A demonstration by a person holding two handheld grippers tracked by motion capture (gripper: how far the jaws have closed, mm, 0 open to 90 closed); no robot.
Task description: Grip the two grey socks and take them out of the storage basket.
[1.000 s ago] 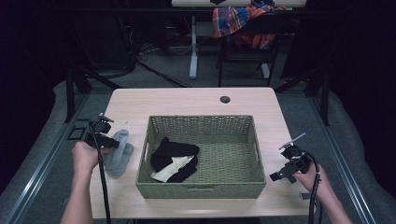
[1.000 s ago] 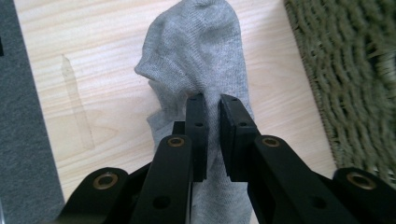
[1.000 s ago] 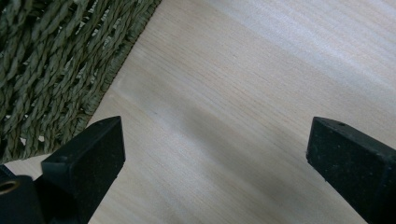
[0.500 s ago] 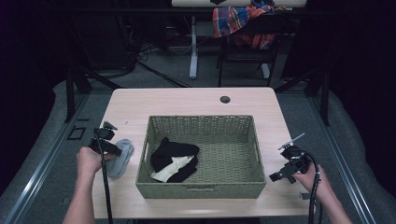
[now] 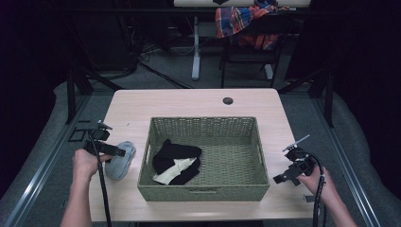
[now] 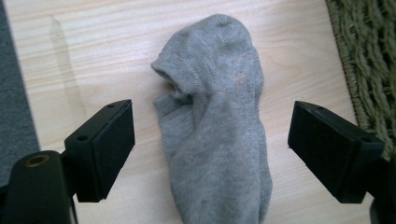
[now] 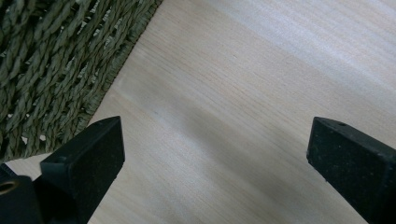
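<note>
Inside the woven basket [image 5: 255, 151] lie black and cream clothes [image 5: 176, 162].

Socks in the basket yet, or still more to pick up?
Done: a black and cream bundle already lies in the woven basket. In hand: the left gripper is open, with its jaws on either side of a grey sock on the table; not grabbed yet. Left: closing, lifting, dropping it in. The right gripper waits open over bare wood.
</note>
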